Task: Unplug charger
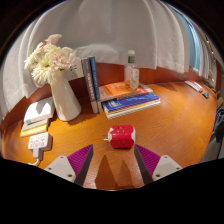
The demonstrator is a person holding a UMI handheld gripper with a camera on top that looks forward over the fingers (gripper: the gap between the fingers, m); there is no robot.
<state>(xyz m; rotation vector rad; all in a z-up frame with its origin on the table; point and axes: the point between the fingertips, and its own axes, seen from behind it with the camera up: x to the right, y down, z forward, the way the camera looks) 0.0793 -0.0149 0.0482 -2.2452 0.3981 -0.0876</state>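
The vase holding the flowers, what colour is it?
White; the vase shows in the gripper view, beyond the open claw.

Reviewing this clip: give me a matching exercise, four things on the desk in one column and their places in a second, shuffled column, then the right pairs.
Things:
1. red charger
2. white vase of flowers
3. white bottle
4. power strip

Places:
A. standing on the flat stack of books
B. on the wooden desk outside the left finger
C. just ahead of the open gripper, in line with the gap between its fingers, not touched
D. beside the upright books, beyond the left finger

Pairs: 1-C, 2-D, 3-A, 4-B
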